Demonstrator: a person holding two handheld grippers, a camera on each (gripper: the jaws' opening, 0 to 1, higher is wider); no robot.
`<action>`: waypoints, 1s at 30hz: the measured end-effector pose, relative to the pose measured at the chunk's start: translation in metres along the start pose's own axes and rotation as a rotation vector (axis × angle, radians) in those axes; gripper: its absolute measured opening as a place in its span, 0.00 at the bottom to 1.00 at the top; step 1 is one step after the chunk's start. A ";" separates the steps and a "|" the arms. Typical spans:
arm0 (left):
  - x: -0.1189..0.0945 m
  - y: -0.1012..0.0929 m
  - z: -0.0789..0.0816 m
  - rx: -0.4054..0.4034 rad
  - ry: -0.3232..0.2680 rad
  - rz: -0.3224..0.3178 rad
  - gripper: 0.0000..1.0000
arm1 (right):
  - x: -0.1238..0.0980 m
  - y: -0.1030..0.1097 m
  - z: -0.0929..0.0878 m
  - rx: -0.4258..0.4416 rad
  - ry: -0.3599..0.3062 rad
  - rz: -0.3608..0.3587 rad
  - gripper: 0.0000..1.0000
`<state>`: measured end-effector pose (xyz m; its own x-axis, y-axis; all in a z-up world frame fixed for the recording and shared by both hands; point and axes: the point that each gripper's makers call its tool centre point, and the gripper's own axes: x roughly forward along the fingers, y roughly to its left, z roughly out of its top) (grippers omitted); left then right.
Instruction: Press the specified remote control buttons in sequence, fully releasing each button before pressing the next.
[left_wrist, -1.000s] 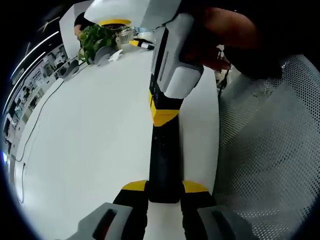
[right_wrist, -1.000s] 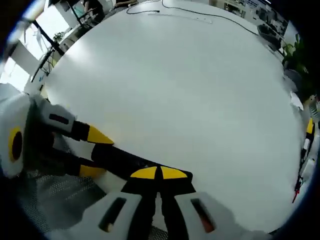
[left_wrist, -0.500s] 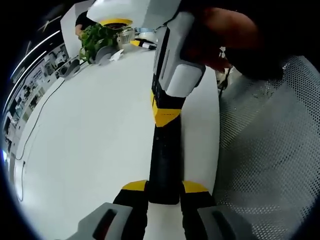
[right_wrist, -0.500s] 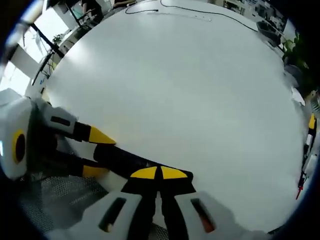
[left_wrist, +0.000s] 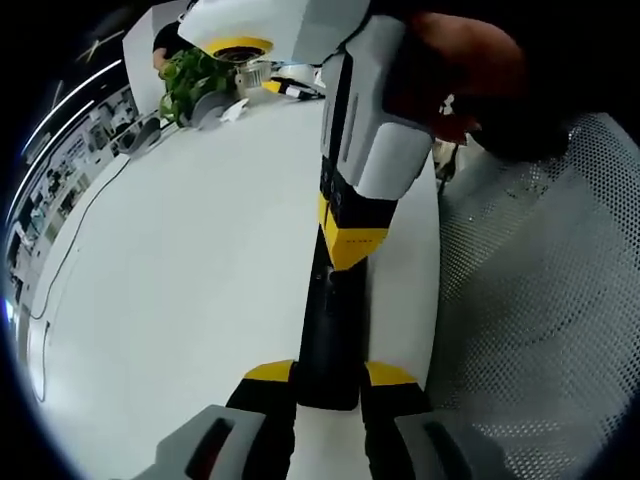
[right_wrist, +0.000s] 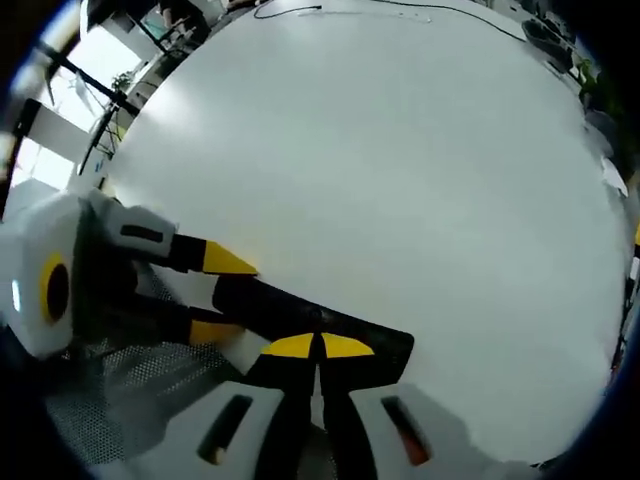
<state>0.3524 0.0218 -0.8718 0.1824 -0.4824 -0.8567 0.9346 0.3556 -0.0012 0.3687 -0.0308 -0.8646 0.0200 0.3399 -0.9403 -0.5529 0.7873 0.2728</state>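
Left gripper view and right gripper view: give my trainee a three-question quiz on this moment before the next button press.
1. True or false: the long black remote control lies on the white table.
2. Which gripper clamps the remote's near end in the left gripper view? A) left gripper B) right gripper
3. Fill in: in the right gripper view, the right gripper's jaws are ____.

Key: 1 true; 2 A; 3 shut.

Left gripper (left_wrist: 328, 385) has its fingers clamped on something dark and slim. Right gripper (right_wrist: 318, 345) has its yellow-tipped fingers pinched together, tips pointing down.
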 end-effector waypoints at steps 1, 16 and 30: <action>0.000 0.000 0.000 -0.002 -0.001 0.001 0.25 | 0.000 0.000 0.000 -0.002 0.002 -0.002 0.00; 0.001 0.000 0.000 0.017 -0.014 0.000 0.25 | 0.001 0.000 -0.001 0.071 -0.013 0.062 0.00; 0.001 -0.001 0.001 0.024 -0.019 -0.001 0.25 | -0.003 -0.006 -0.015 0.120 0.078 0.085 0.00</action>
<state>0.3518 0.0203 -0.8718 0.1873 -0.4975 -0.8470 0.9417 0.3363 0.0107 0.3590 -0.0442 -0.8668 -0.0899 0.3709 -0.9243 -0.4459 0.8149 0.3704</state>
